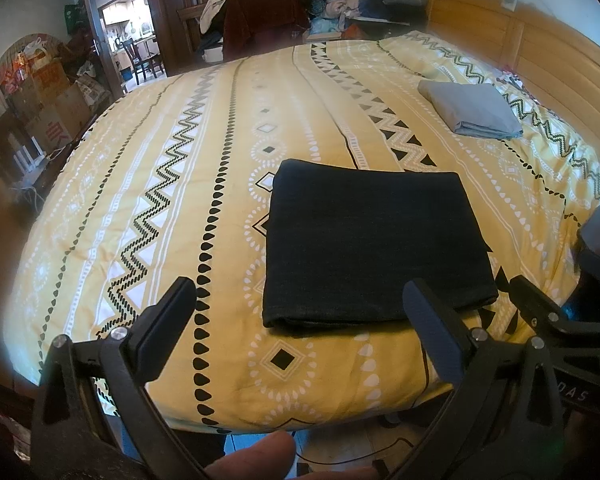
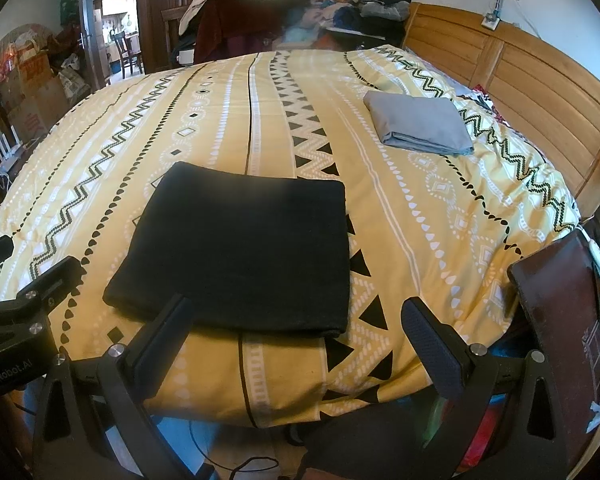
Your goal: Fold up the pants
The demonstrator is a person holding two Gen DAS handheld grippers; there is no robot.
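Dark navy pants (image 1: 376, 244) (image 2: 240, 252) lie folded into a flat rectangle near the front edge of the bed. My left gripper (image 1: 300, 300) hovers just in front of them, open, with nothing between its fingers; its right finger (image 1: 432, 332) overlaps the pants' near right corner in the view. My right gripper (image 2: 296, 316) is open too and empty, held before the pants' near edge. Each gripper's body shows in the other's view: the right gripper (image 1: 560, 320) at the right edge, the left gripper (image 2: 24, 300) at the left edge.
The bed carries a yellow patterned cover (image 1: 204, 184) (image 2: 420, 216). A folded grey cloth (image 1: 470, 110) (image 2: 418, 122) lies at the far right near the wooden headboard (image 2: 540, 92). Piled clothes (image 2: 300, 4) stand behind the bed. Boxes (image 1: 48, 104) line the left wall. A dark board (image 2: 560, 312) leans at the right.
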